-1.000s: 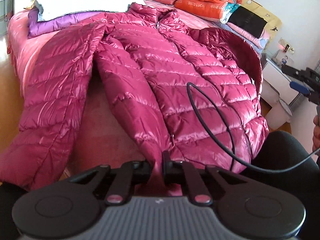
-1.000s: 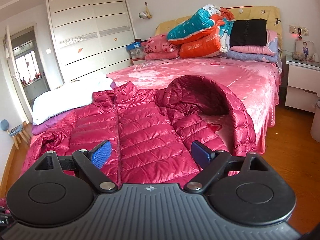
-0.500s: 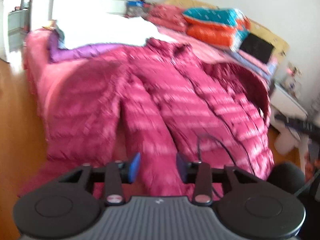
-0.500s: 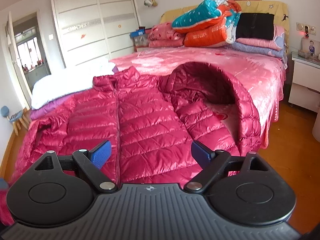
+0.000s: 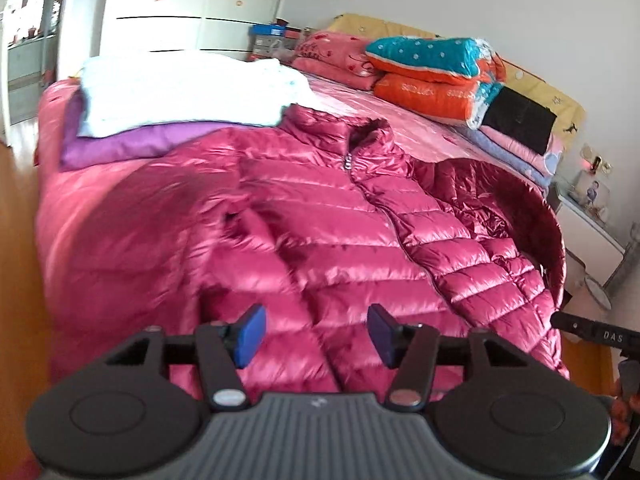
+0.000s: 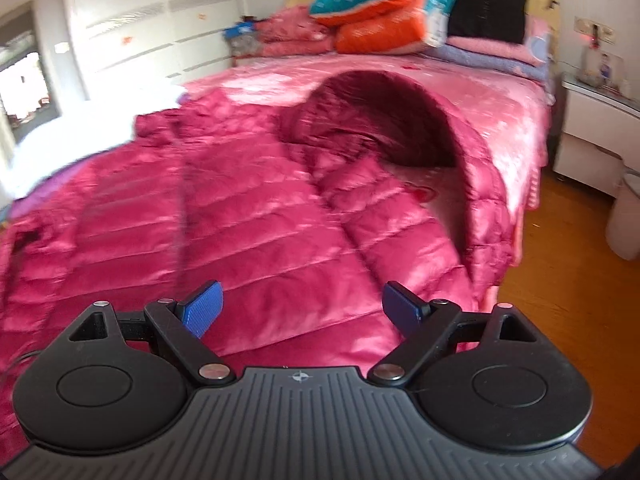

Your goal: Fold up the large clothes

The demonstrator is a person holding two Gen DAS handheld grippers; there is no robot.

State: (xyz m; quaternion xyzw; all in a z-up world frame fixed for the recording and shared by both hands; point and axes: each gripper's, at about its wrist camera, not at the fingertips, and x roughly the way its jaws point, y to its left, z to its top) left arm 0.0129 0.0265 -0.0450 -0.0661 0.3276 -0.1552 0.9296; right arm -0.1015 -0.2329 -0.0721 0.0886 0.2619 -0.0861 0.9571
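Note:
A shiny magenta quilted down jacket [image 5: 328,224] lies front up and zipped on the pink bed, collar toward the pillows, hem at the near edge. One sleeve arches up in a loop [image 6: 472,152] on the jacket's right side. My left gripper [image 5: 316,334] is open and empty, just above the hem. My right gripper [image 6: 302,308] is open and empty, above the hem on the right half of the jacket [image 6: 260,216]. The right gripper's body also shows at the right edge of the left wrist view [image 5: 592,334].
A white and purple folded quilt [image 5: 180,96] lies on the bed's left side. Stacked pillows and blankets [image 5: 436,76] sit at the headboard. A white nightstand [image 6: 596,128] and a bin [image 6: 626,216] stand on the wooden floor to the right. White wardrobe doors [image 6: 152,20] stand behind.
My left gripper let go of the jacket's hem, opened wide and rose. My right gripper stayed open and moved closer over the jacket.

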